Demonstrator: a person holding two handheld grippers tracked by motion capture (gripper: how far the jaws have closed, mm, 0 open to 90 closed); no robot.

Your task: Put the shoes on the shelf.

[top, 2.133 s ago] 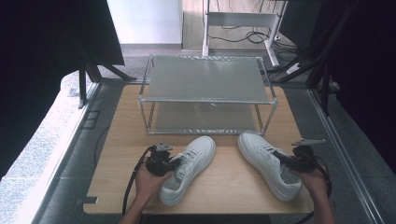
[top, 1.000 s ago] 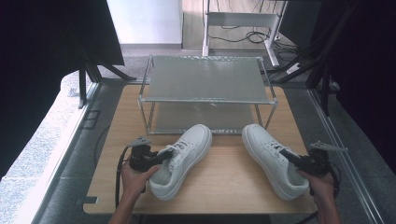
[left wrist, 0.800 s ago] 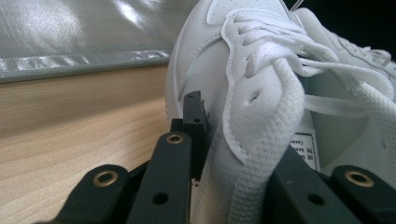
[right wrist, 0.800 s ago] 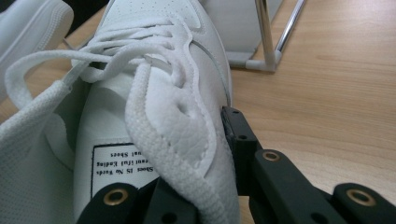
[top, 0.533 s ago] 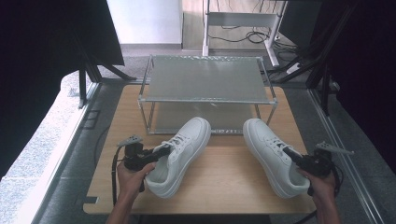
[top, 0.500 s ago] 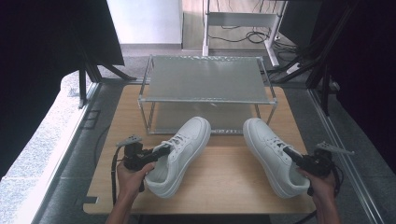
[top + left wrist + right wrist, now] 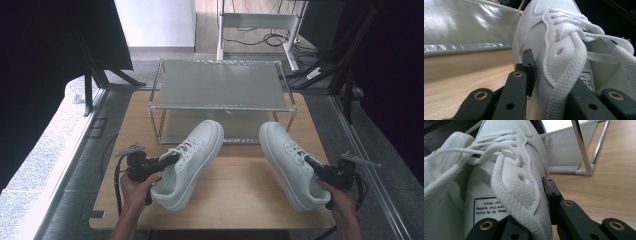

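So both sneakers are getting walked toward the rack [image 7: 222,85] — looks like the plan is to park them on its lower shelf. The left gripper [image 7: 167,161] is clamping the collar of the left shoe [image 7: 192,160], and the left gripper view shows one jaw outside the upper and the other inside the opening, squeezing the padded edge. The right gripper [image 7: 314,166] is doing the same on the right shoe [image 7: 290,162], pinching its collar next to the tongue label.

Progress-wise I'm calling it about halfway: both shoes are grabbed and their toes are sitting just at the front edge of the rack, soles on the table [image 7: 240,185]. What's left, I'm guessing, is sliding them under the top shelf and letting go.

Compared with a couple of seconds back — both shoes are sitting further forward now, toes nearer the rack, and the left one is angling less across the table. Over the last half second hardly anything is changing.
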